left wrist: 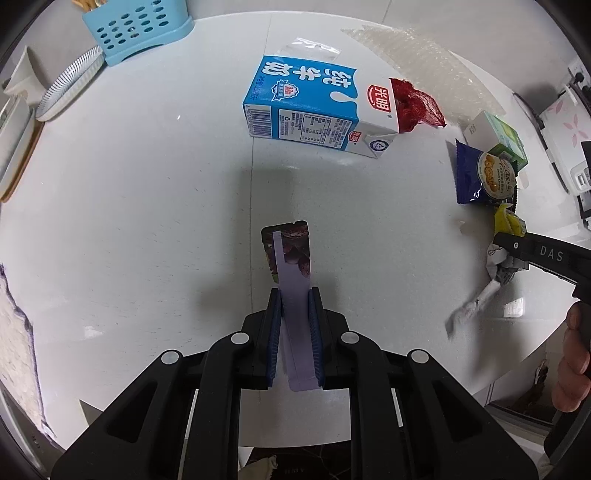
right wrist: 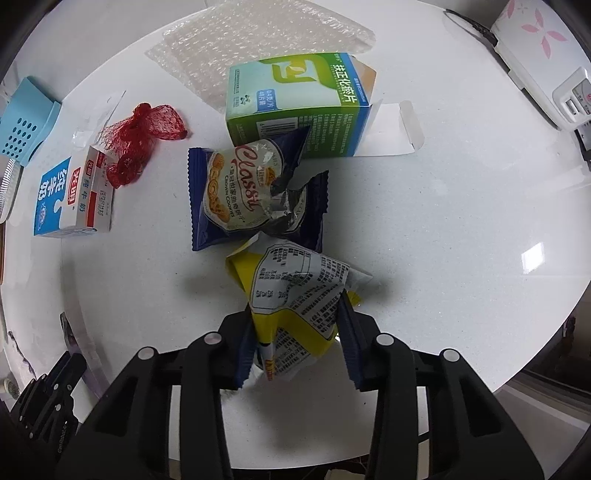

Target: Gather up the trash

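**Both tools on trash above the white surface**

Left tool (left wrist: 295, 295): jaws narrow, pressed on a thin pale-lilac carton (left wrist: 293, 280) with a dark fruit print at its far end. Carton stands out past the fingertips, clear of the white surface (left wrist: 147, 221).

Right tool (right wrist: 295, 314): pads against both sides of a crumpled yellow-and-white wrapper (right wrist: 295, 295), printed side up. Wrapper bulges between the pads.

Loose trash on the surface:
- Blue-and-white milk carton (left wrist: 299, 107) lying on its side, red mesh net (left wrist: 413, 105) touching its top end.
- Dark blue cookie packet (right wrist: 255, 195), torn open, just beyond the yellow wrapper.
- Green-and-blue box (right wrist: 295, 107), flap open, touching the cookie packet's far corner.
- Bubble wrap (right wrist: 258, 40) behind the box.

Blue perforated holder (left wrist: 136, 29) and striped plate (left wrist: 70, 86) at the far left edge.
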Available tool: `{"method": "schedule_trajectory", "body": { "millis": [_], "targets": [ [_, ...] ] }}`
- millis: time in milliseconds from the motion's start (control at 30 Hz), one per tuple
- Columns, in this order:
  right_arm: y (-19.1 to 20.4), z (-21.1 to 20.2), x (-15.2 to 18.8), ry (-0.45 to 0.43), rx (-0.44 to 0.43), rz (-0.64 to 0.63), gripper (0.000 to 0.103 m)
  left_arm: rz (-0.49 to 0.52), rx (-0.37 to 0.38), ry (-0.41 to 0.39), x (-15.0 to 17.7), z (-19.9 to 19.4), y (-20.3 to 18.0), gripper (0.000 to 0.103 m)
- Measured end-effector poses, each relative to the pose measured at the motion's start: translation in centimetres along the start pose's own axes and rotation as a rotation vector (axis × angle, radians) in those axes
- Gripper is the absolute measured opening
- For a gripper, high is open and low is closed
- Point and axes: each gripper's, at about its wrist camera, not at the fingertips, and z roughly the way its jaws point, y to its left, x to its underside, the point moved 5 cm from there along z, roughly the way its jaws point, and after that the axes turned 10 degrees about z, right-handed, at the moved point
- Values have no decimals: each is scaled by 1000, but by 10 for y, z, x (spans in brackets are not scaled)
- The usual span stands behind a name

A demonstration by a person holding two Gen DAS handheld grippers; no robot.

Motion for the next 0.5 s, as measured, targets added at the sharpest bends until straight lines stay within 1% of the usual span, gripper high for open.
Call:
{"method": "schedule_trajectory", "body": {
  "millis": [100,200,400,500],
  "targets": [
    [-8,0,1,-4,-8,8,32,6,0,-6,1,-2,-2,14],
    [-10,-3,1,-11,-14,17,31,12,2,-12,1,-4,0,14],
    [-13,-19,2,-63,-7,21,31,37,7,-31,-1,-5,1,14],
    [-8,-31,9,-86,-7,22,31,49,15,-39,-3,-7,-1,14]
  ]
}}
